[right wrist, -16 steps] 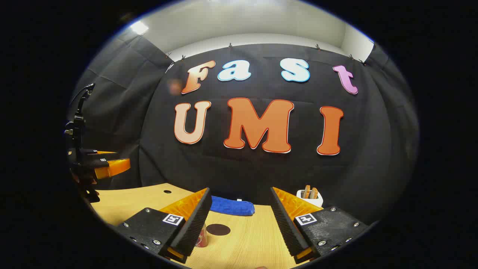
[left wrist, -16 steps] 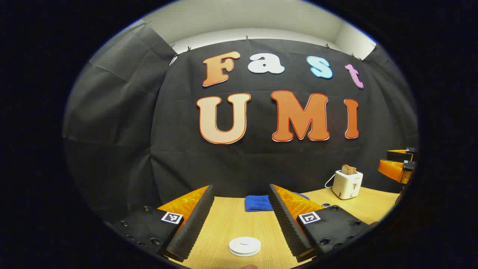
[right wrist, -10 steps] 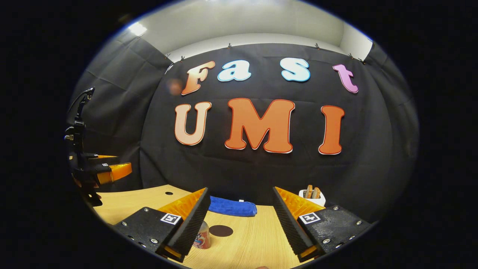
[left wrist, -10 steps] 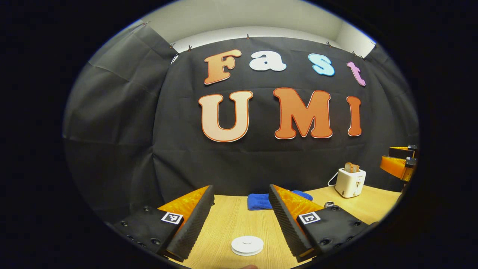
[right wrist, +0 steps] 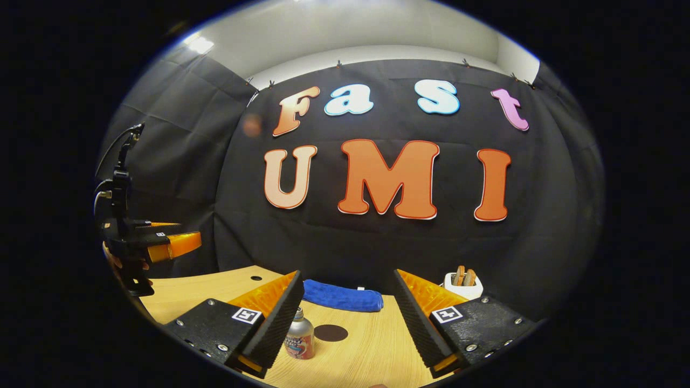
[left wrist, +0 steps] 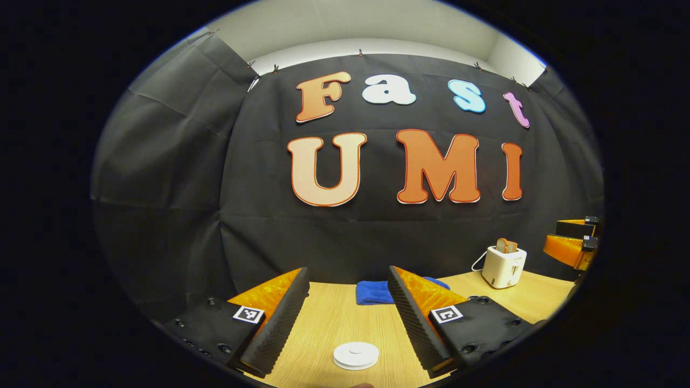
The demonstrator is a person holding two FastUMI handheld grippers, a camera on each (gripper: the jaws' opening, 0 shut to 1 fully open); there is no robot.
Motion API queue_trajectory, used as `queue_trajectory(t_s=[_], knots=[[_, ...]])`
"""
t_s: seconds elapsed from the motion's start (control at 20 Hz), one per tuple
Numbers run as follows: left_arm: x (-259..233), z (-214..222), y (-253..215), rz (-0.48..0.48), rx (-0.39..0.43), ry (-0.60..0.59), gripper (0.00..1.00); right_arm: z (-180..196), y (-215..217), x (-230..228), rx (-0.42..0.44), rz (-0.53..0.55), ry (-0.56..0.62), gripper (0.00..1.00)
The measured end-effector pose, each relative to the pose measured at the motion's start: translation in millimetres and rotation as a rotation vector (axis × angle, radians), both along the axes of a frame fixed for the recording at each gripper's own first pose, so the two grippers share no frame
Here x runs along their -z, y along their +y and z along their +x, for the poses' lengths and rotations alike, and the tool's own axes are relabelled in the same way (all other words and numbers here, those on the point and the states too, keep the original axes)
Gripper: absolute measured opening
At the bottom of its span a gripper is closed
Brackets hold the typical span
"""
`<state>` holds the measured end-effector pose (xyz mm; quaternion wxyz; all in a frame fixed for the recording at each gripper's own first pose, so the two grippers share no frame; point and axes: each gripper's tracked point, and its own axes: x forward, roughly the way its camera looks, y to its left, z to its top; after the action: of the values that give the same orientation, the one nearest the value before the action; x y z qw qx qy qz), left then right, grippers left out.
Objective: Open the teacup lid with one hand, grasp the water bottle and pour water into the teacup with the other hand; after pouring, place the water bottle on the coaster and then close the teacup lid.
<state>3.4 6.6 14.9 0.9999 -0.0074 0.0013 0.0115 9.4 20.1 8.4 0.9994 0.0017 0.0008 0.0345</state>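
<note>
Since the earlier frame the right tool [right wrist: 345, 318] has drifted right, baring the water bottle [right wrist: 299, 339] by its left finger, near the coaster [right wrist: 330, 333]. Both tools gape empty. Left tool [left wrist: 347, 312] should descend squarely over the teacup lid [left wrist: 356, 355] on the surface [left wrist: 334, 318].

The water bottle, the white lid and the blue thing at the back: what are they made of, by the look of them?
The water bottle looks like metal: a silvery, slightly shiny shoulder and neck above a printed label. The white lid seems glazed ceramic or hard plastic, smooth and evenly white; I can't tell which. The blue cloth is soft fabric, likely towelling: fuzzy, matte and folded.
</note>
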Motion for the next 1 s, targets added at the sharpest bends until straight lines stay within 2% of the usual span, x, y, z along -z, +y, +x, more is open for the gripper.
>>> queue_trajectory(t_s=[0.1, 0.3, 0.35, 0.55, 0.65, 0.75, 0.8, 0.95, 1.0], knots=[[-3, -2, -1, -0.005, -0.003, -0.009, 0.94, 0, 5, 2, -0.003, -0.012, -0.003, 0.99], [11, 1, -3, -0.021, 0.014, 0.009, 0.94, 0, 19, 16, -0.047, 0.03, 0.01, 0.99], [19, 2, 0, -0.014, 0.012, 0.02, 1.0, 0, 23, 23, -0.066, 0.032, 0.023, 0.97], [49, 8, -2, 0.009, 0.03, 0.067, 1.0, 5, 34, 47, -0.091, 0.025, 0.058, 0.99], [63, 12, -3, 0.028, 0.037, 0.092, 0.97, 8, 42, 62, -0.107, 0.033, 0.088, 0.96], [79, 13, -5, 0.043, 0.045, 0.113, 0.94, 11, 48, 75, -0.119, 0.039, 0.117, 0.99], [86, 16, -6, 0.043, 0.05, 0.122, 0.97, 12, 50, 82, -0.121, 0.039, 0.127, 0.99], [113, 19, -11, 0.046, 0.078, 0.17, 0.94, 18, 53, 104, -0.118, 0.018, 0.17, 0.99], [124, 22, -11, 0.049, 0.08, 0.191, 1.0, 19, 55, 113, -0.12, 0.016, 0.187, 0.99]])
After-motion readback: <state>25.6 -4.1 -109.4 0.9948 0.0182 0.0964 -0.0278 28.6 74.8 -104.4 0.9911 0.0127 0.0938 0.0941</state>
